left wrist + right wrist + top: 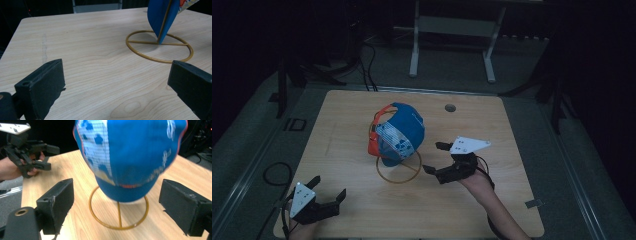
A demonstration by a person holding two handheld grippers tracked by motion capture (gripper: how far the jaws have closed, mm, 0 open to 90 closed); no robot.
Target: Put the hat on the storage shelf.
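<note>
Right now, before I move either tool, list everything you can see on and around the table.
cap: one, blue with an orange strap and a white patterned panel, on the stand at mid-table
stand: one, gold wire with a ring base, under the cap
table: one, light wood, with a round hole near its far edge
frame: one, white, on the floor beyond the table
cables: several, black, on the floor at far left
left tool: one, black with a grey plate, open, near left corner
right tool: one, black with a grey plate, open, right of the stand
</note>
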